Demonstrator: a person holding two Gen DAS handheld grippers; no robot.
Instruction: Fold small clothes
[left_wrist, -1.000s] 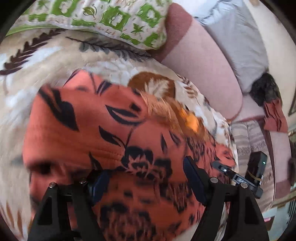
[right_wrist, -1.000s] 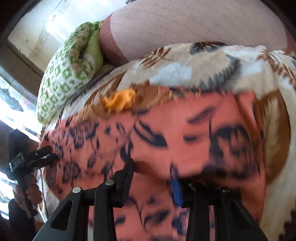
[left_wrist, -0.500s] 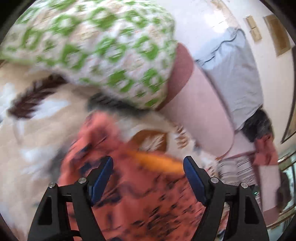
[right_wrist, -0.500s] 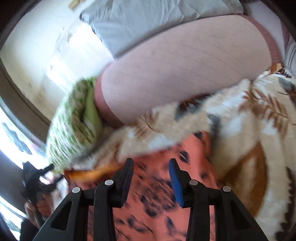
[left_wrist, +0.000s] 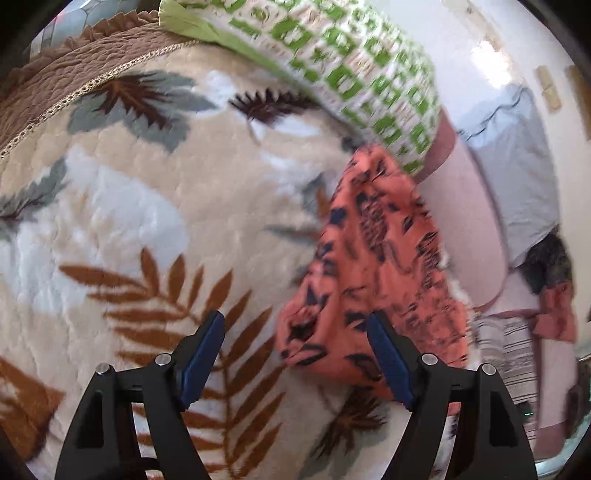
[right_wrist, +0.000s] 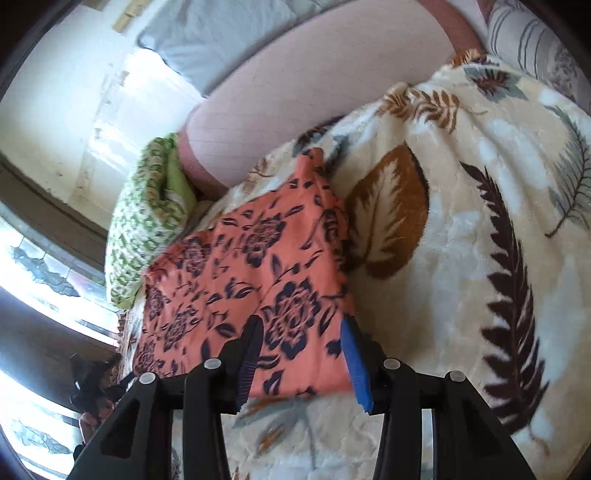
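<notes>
A small orange garment with a dark flower print (right_wrist: 251, 280) lies folded flat on a cream leaf-print blanket (right_wrist: 461, 229). In the left wrist view the orange garment (left_wrist: 376, 266) sits to the right of the fingers. My left gripper (left_wrist: 295, 354) is open and empty, above bare blanket (left_wrist: 147, 206) to the left of the garment. My right gripper (right_wrist: 301, 354) is open and empty, its fingers just above the garment's near edge.
A green and white patterned pillow (left_wrist: 354, 59) lies at the garment's far end and also shows in the right wrist view (right_wrist: 147, 221). A pink bolster (right_wrist: 303, 96) runs along the back. A grey pillow (left_wrist: 517, 158) and dark clothes (left_wrist: 550, 266) lie beyond.
Both grippers have let go of the garment and pulled back from it. The left gripper has swung left over bare blanket. The garment now lies folded on the blanket.
</notes>
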